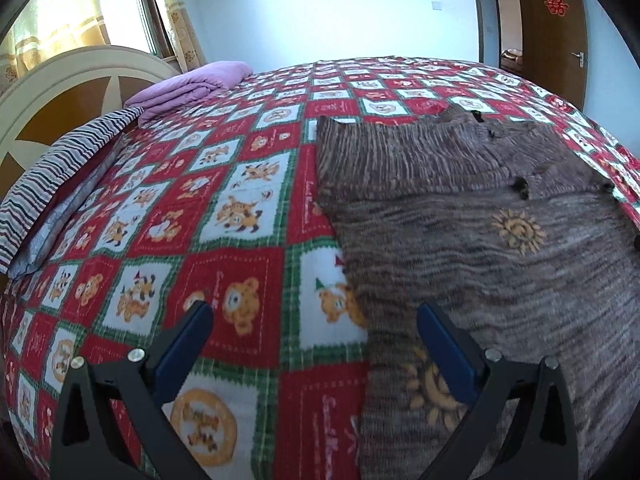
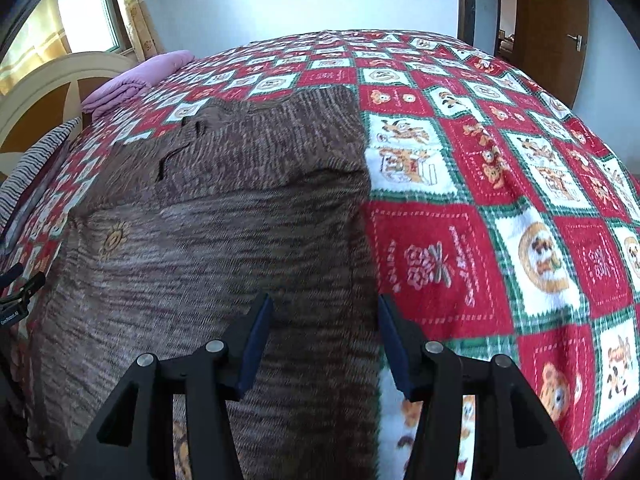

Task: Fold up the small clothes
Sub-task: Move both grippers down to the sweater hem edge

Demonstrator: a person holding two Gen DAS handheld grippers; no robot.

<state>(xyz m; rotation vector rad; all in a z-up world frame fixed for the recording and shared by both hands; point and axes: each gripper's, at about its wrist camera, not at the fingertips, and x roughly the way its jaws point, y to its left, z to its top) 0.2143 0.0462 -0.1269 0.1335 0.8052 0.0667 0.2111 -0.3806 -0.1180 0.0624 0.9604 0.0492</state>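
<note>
A brown mottled knit sweater [image 1: 500, 280] with orange sun motifs lies flat on the red, white and green checked bedspread [image 1: 224, 216], its upper part folded across. My left gripper [image 1: 314, 310] is open above the sweater's left edge, one finger over the bedspread and the other over the knit. In the right wrist view the sweater [image 2: 200, 260] fills the left half of the picture. My right gripper [image 2: 325, 301] hangs open over its right edge, with nothing pressed between the pads. A black part of the left gripper [image 2: 18, 288] shows at the left margin.
A folded purple blanket [image 1: 192, 88] and a striped pillow [image 1: 60, 176] lie by the cream and brown headboard [image 1: 80, 80] at the left. Bare bedspread [image 2: 480, 220] stretches to the right of the sweater. A brown door [image 1: 552, 20] stands in the far wall.
</note>
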